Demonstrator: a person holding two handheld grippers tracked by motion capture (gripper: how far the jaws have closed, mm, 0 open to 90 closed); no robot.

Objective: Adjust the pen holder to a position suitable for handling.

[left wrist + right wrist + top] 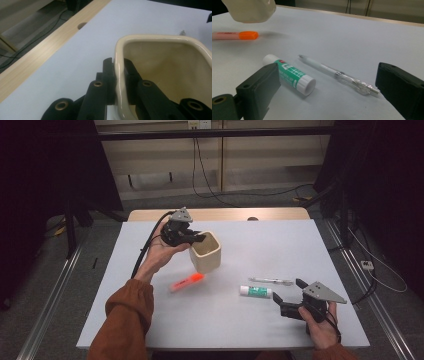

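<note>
A cream square cup (206,252) hangs tilted just above the white table (270,240), and my left gripper (197,239) is shut on its left wall. In the left gripper view the two black jaws (119,66) pinch the cup's rim (162,65), one pad inside and one outside. My right gripper (287,289) rests at the front right, open, with nothing between its jaws (328,83). Just beyond it lie a green-and-white glue stick (256,291) (289,75) and a clear pen (271,280) (337,73). The cup's base (249,10) floats above the tabletop.
An orange highlighter (187,282) (237,35) lies below the cup, near the left forearm. A wooden strip (220,214) with a small hole (253,218) runs along the table's far edge. Cables trail on the floor behind.
</note>
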